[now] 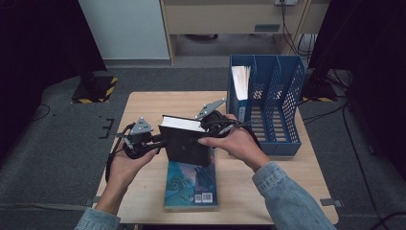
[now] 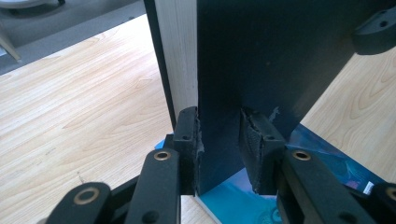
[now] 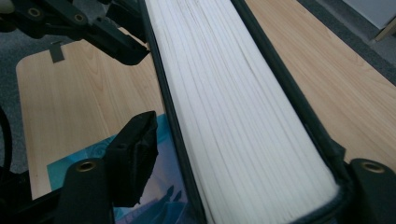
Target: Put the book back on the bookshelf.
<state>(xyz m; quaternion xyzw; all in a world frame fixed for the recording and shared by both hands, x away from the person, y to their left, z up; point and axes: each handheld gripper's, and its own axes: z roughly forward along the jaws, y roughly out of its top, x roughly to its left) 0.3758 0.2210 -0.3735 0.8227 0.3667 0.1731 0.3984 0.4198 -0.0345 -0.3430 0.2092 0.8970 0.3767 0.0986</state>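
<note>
From above, I hold a thick black book (image 1: 186,140) up off the tabletop (image 1: 143,108) between my two tools. My left tool (image 1: 160,142) meets it at its left edge, my right tool (image 1: 209,128) at its upper right corner, with my right hand (image 1: 237,143) wrapped along that side. The book is tilted, its pale page edge facing up. Under it a blue book (image 1: 191,184) lies flat near the front edge of the tabletop. A blue file rack (image 1: 282,96) stands at the far right, with a white-paged book (image 1: 241,81) upright in its left slot.

Along my left tool (image 2: 219,140), the two pads sit on either side of the black book's cover (image 2: 261,56); the left pad lies against it, while I cannot tell whether the right pad presses. The page block (image 2: 180,56) stands outside the grip to the left. The blue book (image 2: 233,200) shows below.

Along my right tool (image 3: 238,158), the page block (image 3: 224,93) runs between the jaws. The right jaw is up against the cover; the left pad (image 3: 135,154) stands just clear of it, so this tool is partly open around the book. My left tool (image 3: 135,51) touches the book farther up, over the tabletop (image 3: 70,102).
</note>
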